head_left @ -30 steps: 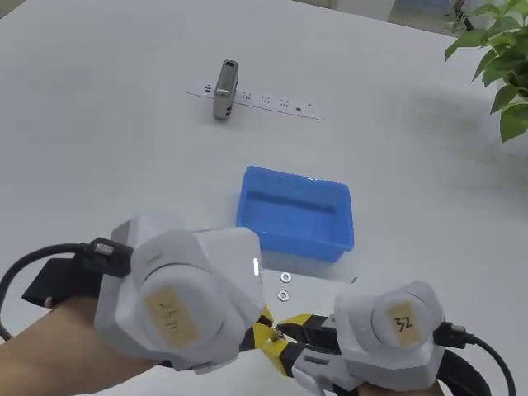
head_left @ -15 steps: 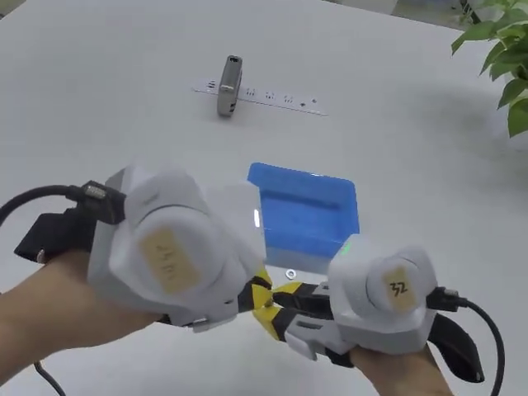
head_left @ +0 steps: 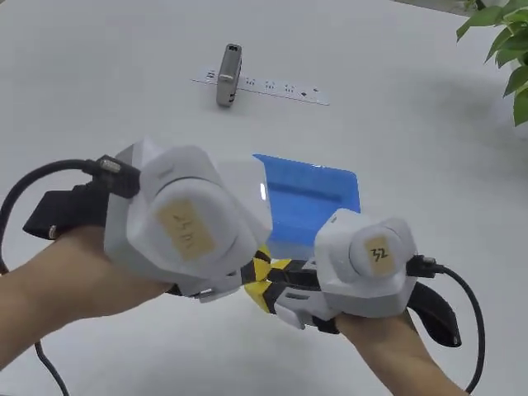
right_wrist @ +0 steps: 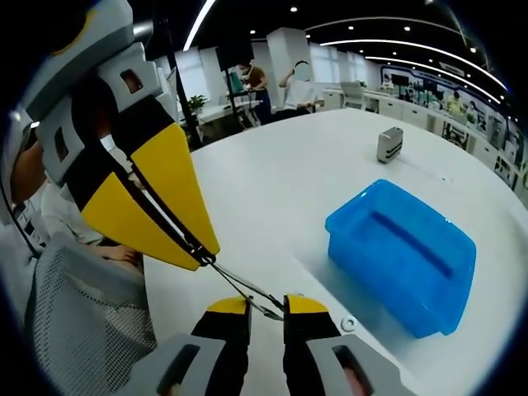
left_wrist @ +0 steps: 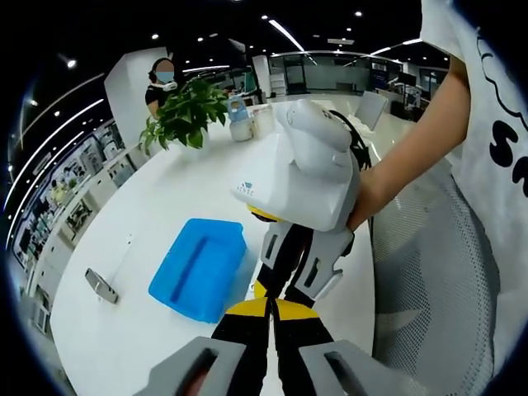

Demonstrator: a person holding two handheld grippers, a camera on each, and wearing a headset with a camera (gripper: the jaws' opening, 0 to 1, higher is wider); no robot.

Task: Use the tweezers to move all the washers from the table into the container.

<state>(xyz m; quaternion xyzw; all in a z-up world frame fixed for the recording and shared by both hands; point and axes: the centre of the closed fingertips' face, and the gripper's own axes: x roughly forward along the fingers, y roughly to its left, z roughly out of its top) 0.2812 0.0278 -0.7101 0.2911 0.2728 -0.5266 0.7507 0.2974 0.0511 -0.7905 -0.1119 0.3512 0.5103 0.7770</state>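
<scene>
Count: one blue plastic container [head_left: 322, 202] on white table [head_left: 99, 82], one small metal washer [right_wrist: 347, 323] on table near it, one pair of thin metal tweezers [right_wrist: 247, 290]. Your two grippers meet nose to nose in front of container. Left gripper [right_wrist: 202, 252] clenched on tweezers' rear end. Right gripper [right_wrist: 266, 307] jaws narrowly apart around tweezers' tips — pinching or not, cannot tell.

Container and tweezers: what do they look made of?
Container: likely moulded plastic, glossy and slightly translucent blue, with rounded corners and soft highlights. Tweezers: probably metal, judging by the very thin, straight, dark arms; they are too fine to confirm the finish.
</scene>
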